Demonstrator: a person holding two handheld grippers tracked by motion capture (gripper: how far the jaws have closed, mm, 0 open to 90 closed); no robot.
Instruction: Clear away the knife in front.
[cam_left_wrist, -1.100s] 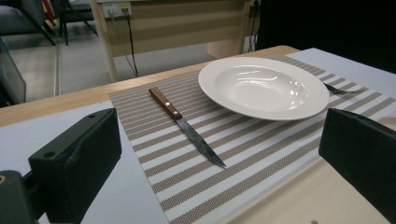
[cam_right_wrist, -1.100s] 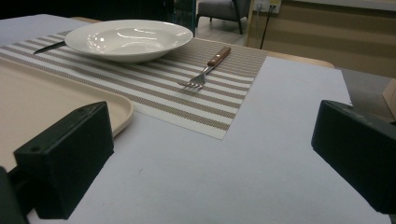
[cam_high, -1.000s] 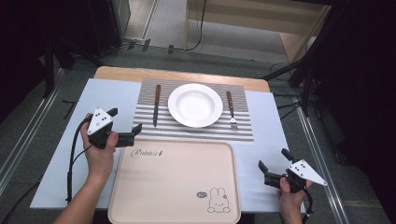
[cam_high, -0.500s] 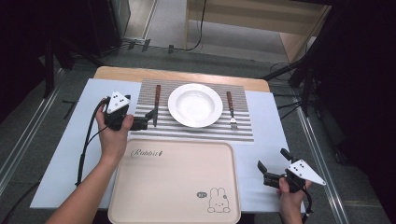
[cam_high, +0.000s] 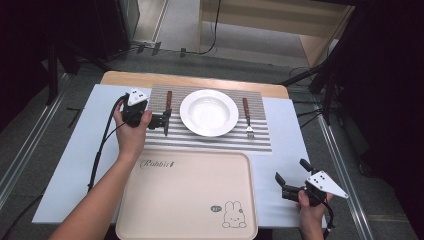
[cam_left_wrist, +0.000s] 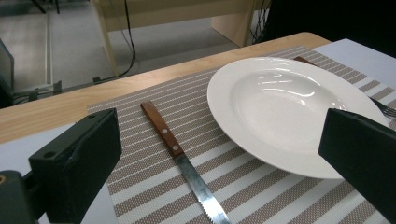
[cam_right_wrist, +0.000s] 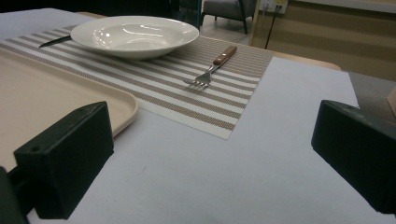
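The left gripper (cam_high: 163, 121) hovers over the left part of the striped placemat (cam_high: 210, 140), its fingers (cam_left_wrist: 77, 168) spread wide apart on either side of the knife (cam_high: 167, 111). The knife lies flat on the placemat, just left of the white plate (cam_high: 209, 112), its wooden handle pointing toward the far edge of the tabletop (cam_high: 75, 150) and its serrated blade toward the person. It is not gripped. The right gripper (cam_high: 291, 179) is held low near the tabletop's near right corner, beside the beige tray (cam_high: 185, 195), its fingers (cam_right_wrist: 65, 154) also wide apart and holding nothing. A fork (cam_high: 247, 117) lies right of the plate.
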